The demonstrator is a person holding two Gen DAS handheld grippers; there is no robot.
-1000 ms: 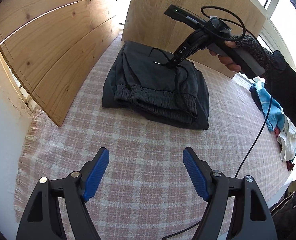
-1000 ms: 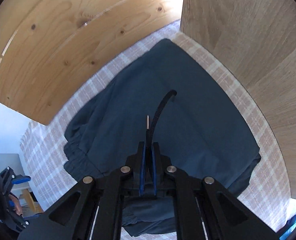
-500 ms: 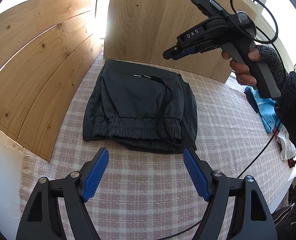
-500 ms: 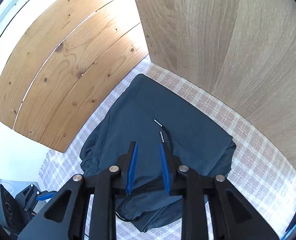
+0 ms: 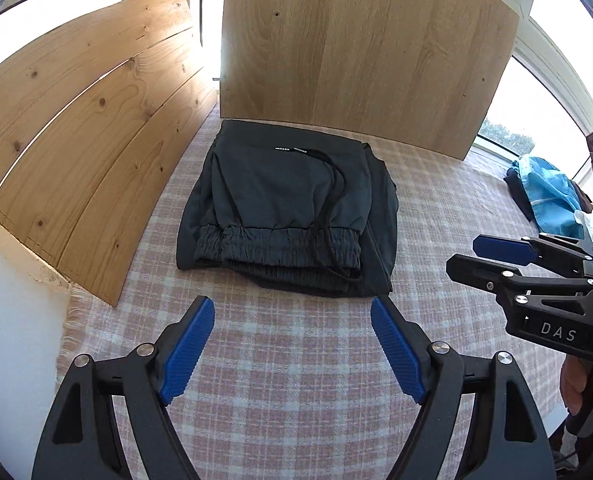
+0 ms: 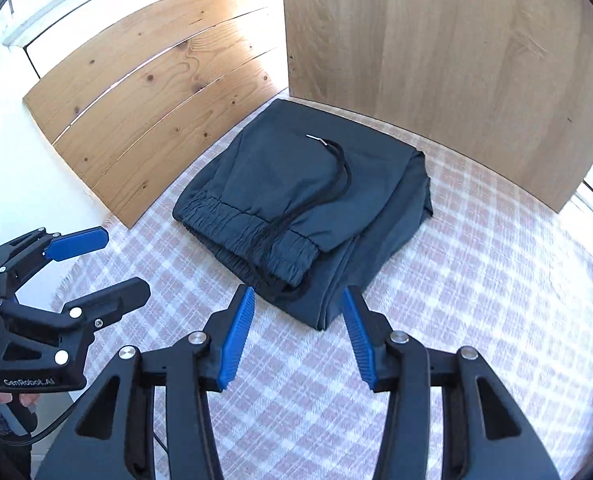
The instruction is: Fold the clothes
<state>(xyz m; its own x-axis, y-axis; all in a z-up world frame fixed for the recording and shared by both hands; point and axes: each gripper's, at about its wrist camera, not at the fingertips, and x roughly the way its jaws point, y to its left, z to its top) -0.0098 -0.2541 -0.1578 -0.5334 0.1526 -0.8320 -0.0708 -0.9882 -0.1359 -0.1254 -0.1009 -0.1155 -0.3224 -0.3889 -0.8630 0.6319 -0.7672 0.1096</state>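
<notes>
From the left wrist, the dark trousers (image 5: 292,208) lie folded into a neat block on the checked cloth (image 5: 296,360), in the corner formed by two wood boards (image 5: 360,52). This garment looks done; a heap of clothes (image 5: 544,188) to the right of the trousers probably waits. The left gripper (image 5: 292,344) hangs before the trousers, its ribbed blue pads wide apart, holding nothing.

From the right wrist, the trousers show a gathered elastic waistband and a looped black drawstring (image 6: 328,184). The right gripper (image 6: 296,332) stands parted and empty near the trousers' nearest corner.
</notes>
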